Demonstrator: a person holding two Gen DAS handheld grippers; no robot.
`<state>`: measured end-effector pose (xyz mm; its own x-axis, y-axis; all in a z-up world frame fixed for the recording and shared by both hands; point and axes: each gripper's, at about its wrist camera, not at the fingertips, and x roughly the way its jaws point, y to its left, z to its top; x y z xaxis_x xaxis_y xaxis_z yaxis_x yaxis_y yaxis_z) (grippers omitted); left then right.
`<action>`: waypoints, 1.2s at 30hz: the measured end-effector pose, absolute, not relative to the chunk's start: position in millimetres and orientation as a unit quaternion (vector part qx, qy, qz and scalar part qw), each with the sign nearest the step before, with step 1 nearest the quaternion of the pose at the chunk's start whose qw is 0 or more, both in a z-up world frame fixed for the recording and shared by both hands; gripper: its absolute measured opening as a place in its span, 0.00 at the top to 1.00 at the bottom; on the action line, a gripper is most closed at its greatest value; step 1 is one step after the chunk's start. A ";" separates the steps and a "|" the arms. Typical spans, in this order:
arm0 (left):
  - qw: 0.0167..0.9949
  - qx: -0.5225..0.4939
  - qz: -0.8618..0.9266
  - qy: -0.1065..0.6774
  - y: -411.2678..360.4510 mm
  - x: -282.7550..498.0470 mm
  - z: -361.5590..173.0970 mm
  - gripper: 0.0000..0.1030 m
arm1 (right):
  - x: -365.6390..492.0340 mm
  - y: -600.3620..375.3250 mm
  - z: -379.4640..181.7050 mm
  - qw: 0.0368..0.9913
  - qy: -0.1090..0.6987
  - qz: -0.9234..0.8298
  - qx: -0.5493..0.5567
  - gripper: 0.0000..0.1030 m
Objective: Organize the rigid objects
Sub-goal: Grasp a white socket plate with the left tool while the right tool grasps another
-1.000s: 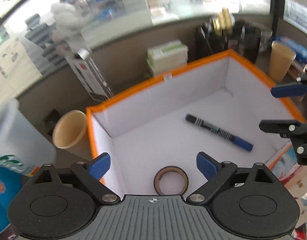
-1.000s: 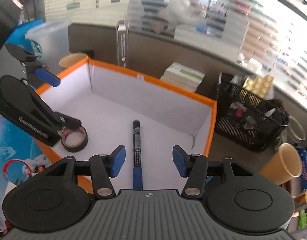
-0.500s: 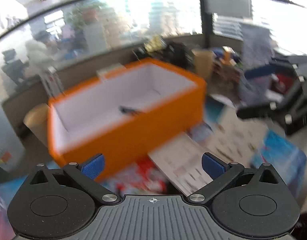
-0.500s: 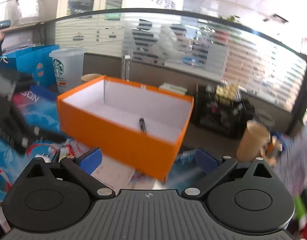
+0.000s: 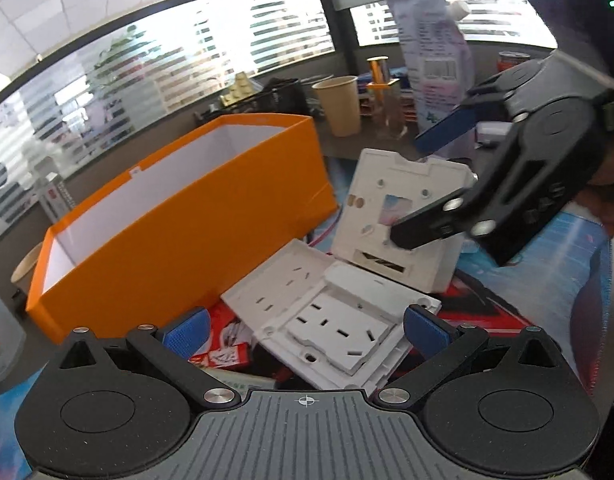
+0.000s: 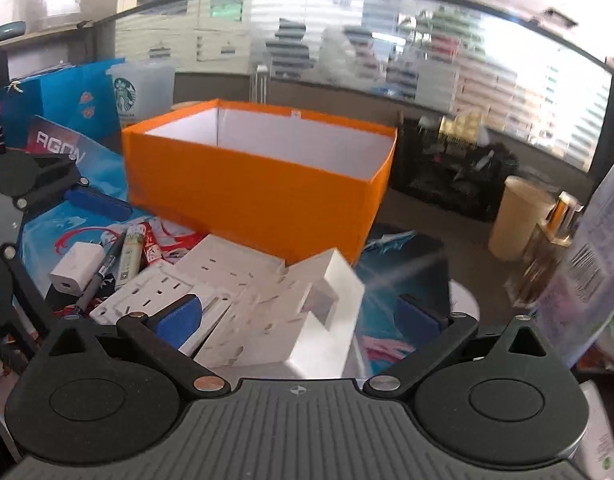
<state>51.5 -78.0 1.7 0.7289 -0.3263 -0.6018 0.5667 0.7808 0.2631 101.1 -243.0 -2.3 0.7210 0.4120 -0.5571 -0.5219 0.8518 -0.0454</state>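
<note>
Nearest the left wrist camera, a flat white plastic socket plate (image 5: 331, 328) is framed between the spread fingers of the left gripper (image 5: 305, 330). Just beyond it, a second socket plate (image 5: 391, 216), tilted up with its moulded back shown, is straddled by the wide-spread right gripper (image 5: 427, 184), not pinched. Farther left, the smooth orange box (image 5: 187, 240) with white lining is seen. Only in the right wrist view are a white charger block (image 6: 77, 268) and a pen (image 6: 103, 276) shown.

A Starbucks cup (image 6: 141, 92) beside a blue bag (image 6: 59, 100); a paper cup (image 6: 519, 216) near a black mesh organizer (image 6: 451, 176).
</note>
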 end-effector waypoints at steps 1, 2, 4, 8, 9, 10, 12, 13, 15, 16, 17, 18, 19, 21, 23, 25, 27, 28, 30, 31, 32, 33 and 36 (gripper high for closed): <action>0.902 0.217 -0.254 0.273 -78.5 49.7 2.2 0.00 | 105.5 -242.9 -5.0 0.922 0.279 0.253 -0.092 0.01; 0.902 0.215 -0.258 0.272 -78.9 48.2 2.7 0.00 | 107.0 -246.7 -6.6 0.921 0.281 0.255 -0.084 0.07; 0.900 0.216 -0.263 0.272 -80.3 45.5 2.0 0.00 | 110.2 -248.6 -9.4 0.921 0.281 0.261 -0.069 0.36; 0.894 0.223 -0.275 0.275 -83.5 43.2 -3.9 0.00 | 105.5 -247.1 -5.8 0.927 0.254 0.265 -0.075 0.51; 0.892 0.225 -0.277 0.277 -84.4 43.6 -5.9 0.00 | 103.1 -244.7 -5.8 0.928 0.249 0.264 -0.084 0.51; 0.890 0.227 -0.278 0.280 -85.7 44.8 -8.7 0.00 | 100.0 -242.2 -6.1 0.930 0.242 0.262 -0.093 0.52; 0.886 0.231 -0.276 0.292 -88.7 47.2 -14.9 0.00 | 92.0 -236.7 -6.0 0.932 0.226 0.261 -0.112 0.52; 0.884 0.233 -0.275 0.297 -90.2 48.4 -18.1 0.00 | 88.2 -233.7 -6.1 0.932 0.221 0.259 -0.123 0.52; 0.881 0.241 -0.271 0.303 -93.6 49.5 -24.4 0.00 | 82.0 -230.4 -6.7 0.933 0.213 0.256 -0.136 0.52; 0.884 0.238 -0.271 0.297 -93.4 49.9 -24.6 0.00 | 80.2 -229.8 -7.3 0.934 0.210 0.255 -0.140 0.52; 0.886 0.238 -0.268 0.295 -94.0 51.4 -24.9 0.00 | 79.2 -230.0 -7.5 0.935 0.207 0.253 -0.140 0.52; 0.886 0.238 -0.264 0.297 -94.8 53.7 -25.3 0.00 | 79.2 -231.0 -6.9 0.935 0.207 0.253 -0.137 0.52; 0.887 0.234 -0.265 0.298 -94.8 56.8 -25.3 0.00 | 79.7 -232.3 -6.4 0.936 0.207 0.252 -0.133 0.52; 0.886 0.218 -0.277 0.301 -91.8 62.2 -25.3 0.02 | 80.5 -235.7 -4.3 0.937 0.207 0.252 -0.124 0.52; 0.882 0.200 -0.289 0.313 -88.4 68.4 -25.4 0.19 | 81.8 -239.6 -1.9 0.938 0.208 0.253 -0.110 0.52; 0.885 0.190 -0.288 0.311 -84.1 70.7 -22.9 0.26 | 82.5 -244.1 0.7 0.940 0.206 0.252 -0.096 0.52; 0.883 0.188 -0.291 0.316 -82.2 70.4 -21.8 0.26 | 83.8 -248.2 2.6 0.943 0.205 0.249 -0.085 0.52; 0.883 0.187 -0.291 0.317 -81.9 69.1 -21.5 0.26 | 83.8 -249.3 3.3 0.943 0.205 0.248 -0.082 0.52; 0.883 0.183 -0.287 0.322 -81.1 67.2 -19.4 0.27 | 83.8 -252.0 4.9 0.945 0.202 0.246 -0.076 0.52; 0.885 0.177 -0.286 0.323 -80.6 66.3 -17.1 0.32 | 83.4 -253.3 5.9 0.946 0.200 0.245 -0.072 0.52; 0.887 0.175 -0.291 0.314 -79.9 65.2 -13.2 0.40 | 83.6 -254.7 7.2 0.947 0.200 0.244 -0.069 0.52; 0.889 0.176 -0.289 0.309 -79.7 62.2 -8.5 0.43 | 84.0 -255.8 8.1 0.946 0.200 0.244 -0.067 0.52; 0.893 0.171 -0.282 0.307 -76.8 60.9 0.6 0.53 | 83.6 -256.6 11.5 0.948 0.196 0.242 -0.065 0.52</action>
<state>60.9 -76.8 0.6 0.6521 -0.3986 -0.6449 0.6088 0.7822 0.1322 83.6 -256.6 11.5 0.8060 0.4339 -0.4026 -0.4847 0.8742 -0.0284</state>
